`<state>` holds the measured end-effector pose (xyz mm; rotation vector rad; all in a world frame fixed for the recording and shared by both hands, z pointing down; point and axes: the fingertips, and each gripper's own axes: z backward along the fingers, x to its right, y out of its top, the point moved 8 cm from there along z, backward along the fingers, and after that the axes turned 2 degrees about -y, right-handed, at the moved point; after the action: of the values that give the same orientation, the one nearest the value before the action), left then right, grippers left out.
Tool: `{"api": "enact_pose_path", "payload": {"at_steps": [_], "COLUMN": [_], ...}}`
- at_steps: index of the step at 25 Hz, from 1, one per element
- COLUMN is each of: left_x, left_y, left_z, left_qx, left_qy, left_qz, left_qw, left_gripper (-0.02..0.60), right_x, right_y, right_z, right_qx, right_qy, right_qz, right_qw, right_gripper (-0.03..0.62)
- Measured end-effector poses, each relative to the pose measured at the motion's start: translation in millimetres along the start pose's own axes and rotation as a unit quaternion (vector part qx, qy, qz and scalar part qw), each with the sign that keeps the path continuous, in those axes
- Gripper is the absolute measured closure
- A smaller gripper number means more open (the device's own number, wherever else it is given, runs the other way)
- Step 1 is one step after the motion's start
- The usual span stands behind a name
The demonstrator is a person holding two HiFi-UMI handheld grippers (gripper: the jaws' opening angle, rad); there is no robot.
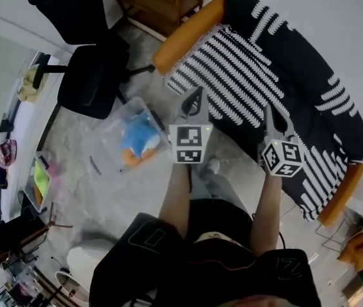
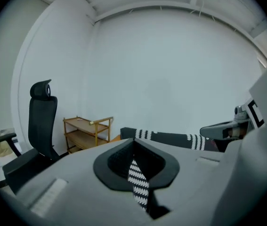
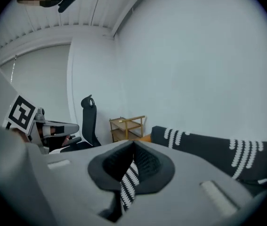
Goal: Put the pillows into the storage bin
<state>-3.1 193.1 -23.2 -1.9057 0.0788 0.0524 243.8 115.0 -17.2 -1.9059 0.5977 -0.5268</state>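
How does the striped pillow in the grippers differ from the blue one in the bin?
The striped pillow is black and white; the blue pillow is blue with orange. The striped pillow is clamped at its near edge by the left gripper and right gripper, by the sofa; the blue pillow lies in the clear storage bin on the floor. The striped pillow looks far bigger and flatter; the blue pillow looks lumpy. Both look soft.

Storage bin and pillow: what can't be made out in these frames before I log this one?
Storage bin: head view only, small; the blue thing inside is too small to identify.
Striped pillow: both gripper views show only a strip pinched in the left gripper and right gripper; the gripper bodies hide the rest.
Striped pillow's edge against the sofa: matching stripes blend in the head view.
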Motion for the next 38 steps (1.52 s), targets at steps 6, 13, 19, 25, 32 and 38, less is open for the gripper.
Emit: {"api": "enact_pose_path", "payload": {"at_steps": [6, 13, 19, 25, 32, 38], "left_x": [32, 65, 93, 109, 119, 128], "left_y": [47, 99, 133, 146, 145, 142], "left_z": [11, -7, -23, -35, -43, -44], "left_qx": [0.055, 0.113, 0.15, 0.156, 0.154, 0.155], "left_qy": [0.017, -0.033, -0.068, -0.09, -0.094, -0.103], "left_qz": [-0.041, -0.054, -0.071, -0.088, -0.087, -0.086], "left_qw": [0.9975, 0.9916, 0.9838, 0.9797, 0.9797, 0.9788], "left_gripper": [0.571, 0.572, 0.571, 0.571, 0.571, 0.571], "right_x": [54, 100, 127, 132, 137, 141], "right_y": [33, 76, 96, 102, 104, 102], "right_z": [57, 102, 129, 131, 136, 144], "right_qx": [0.056, 0.119, 0.146, 0.154, 0.153, 0.152], "right_qy": [-0.045, -0.112, -0.158, -0.171, -0.184, -0.191], "right_qz": [0.005, 0.013, 0.01, 0.013, 0.018, 0.02], "right_qw": [0.997, 0.986, 0.976, 0.973, 0.971, 0.969], "right_gripper": [0.591, 0.591, 0.591, 0.591, 0.591, 0.591]}}
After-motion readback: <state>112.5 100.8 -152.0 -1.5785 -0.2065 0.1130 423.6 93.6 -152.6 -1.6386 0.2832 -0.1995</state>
